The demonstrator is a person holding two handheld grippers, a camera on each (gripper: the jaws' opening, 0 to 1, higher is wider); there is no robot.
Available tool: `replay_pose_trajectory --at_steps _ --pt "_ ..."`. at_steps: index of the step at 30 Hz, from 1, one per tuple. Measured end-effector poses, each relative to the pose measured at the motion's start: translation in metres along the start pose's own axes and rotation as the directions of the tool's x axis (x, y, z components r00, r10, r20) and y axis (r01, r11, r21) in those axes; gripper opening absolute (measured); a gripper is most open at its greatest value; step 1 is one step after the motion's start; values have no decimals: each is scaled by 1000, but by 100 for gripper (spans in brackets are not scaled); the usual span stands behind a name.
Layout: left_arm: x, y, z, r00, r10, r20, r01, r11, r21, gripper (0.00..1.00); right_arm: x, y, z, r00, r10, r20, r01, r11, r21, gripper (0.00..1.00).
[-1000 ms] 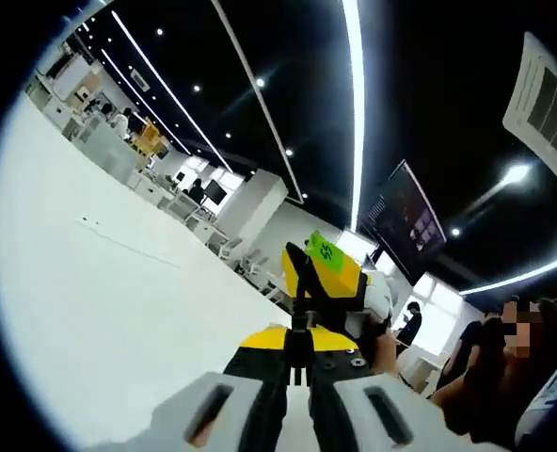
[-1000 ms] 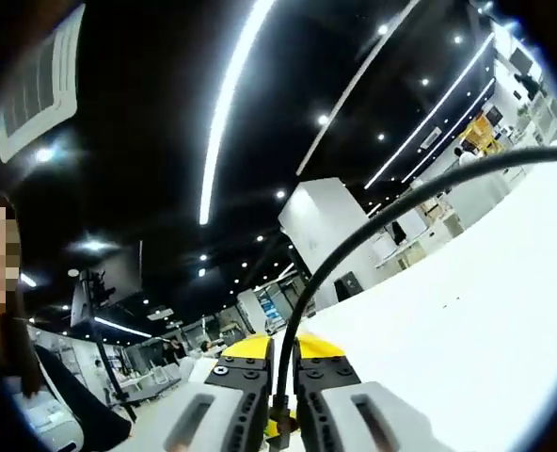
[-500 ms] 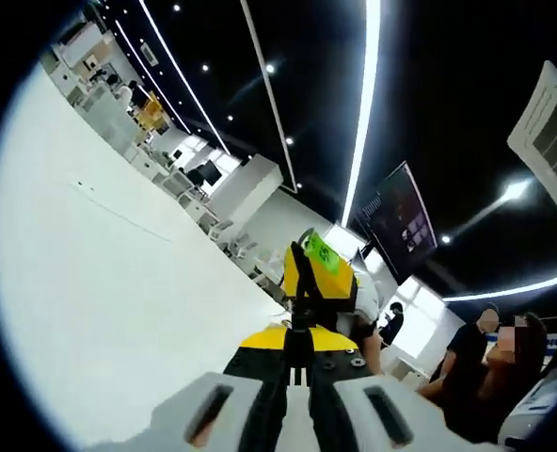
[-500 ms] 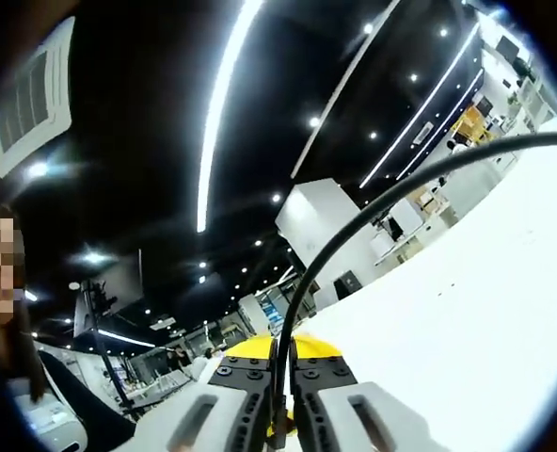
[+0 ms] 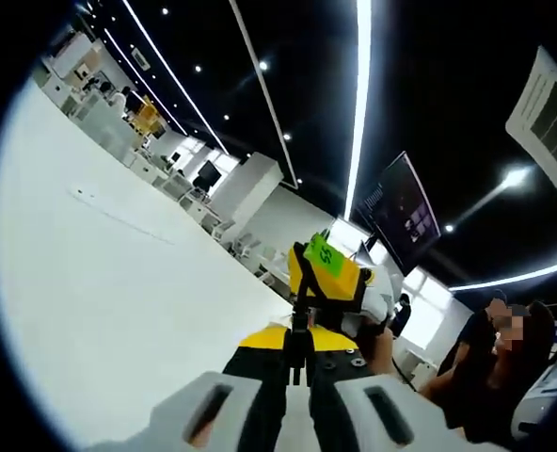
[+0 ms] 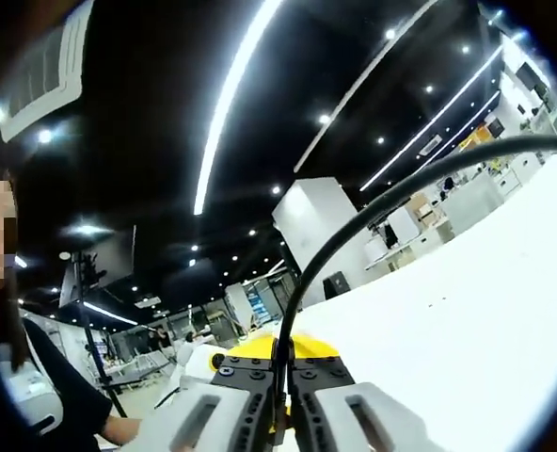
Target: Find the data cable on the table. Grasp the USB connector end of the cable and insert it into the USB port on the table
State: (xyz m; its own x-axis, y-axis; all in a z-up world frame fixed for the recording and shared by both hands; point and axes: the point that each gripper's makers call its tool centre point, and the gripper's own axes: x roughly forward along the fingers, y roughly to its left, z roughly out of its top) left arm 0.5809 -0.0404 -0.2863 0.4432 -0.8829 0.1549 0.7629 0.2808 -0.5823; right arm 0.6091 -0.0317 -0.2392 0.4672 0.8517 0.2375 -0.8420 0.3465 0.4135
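2 grippers are up off the white table, both tilted so the dark ceiling takes most of each view. In the left gripper view, the left gripper has its jaws clenched close together on a thin black run of the data cable, which goes straight up from between them toward the right gripper, just beyond and facing back. That one shows as a yellow body with a green sticker on top, and a hand is wrapped round it from the right. In the right gripper view, the right gripper's jaws are pinched on the cable too, and from the grip it sweeps up and away to the right in 1 long arc above the tabletop, running out at the edge of the view. I cannot tell which gripper has the USB connector end, the bit inside the jaws is too small and dark. 1 bright light strip runs along the ceiling, with thinner strips and spot lights beside it. 1 dark monitor hangs at the right in the left gripper view and a ceiling vent sits at the far right. A white pillar stands behind the table. A person in dark clothes stands at the lower right.
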Motion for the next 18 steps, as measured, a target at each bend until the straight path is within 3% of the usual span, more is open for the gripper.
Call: replay_pose_trajectory --at_steps 18 --pt "1 8 4 999 36 27 -38 996 79 8 -1 -7 3 999 -49 18 49 999 -24 5"
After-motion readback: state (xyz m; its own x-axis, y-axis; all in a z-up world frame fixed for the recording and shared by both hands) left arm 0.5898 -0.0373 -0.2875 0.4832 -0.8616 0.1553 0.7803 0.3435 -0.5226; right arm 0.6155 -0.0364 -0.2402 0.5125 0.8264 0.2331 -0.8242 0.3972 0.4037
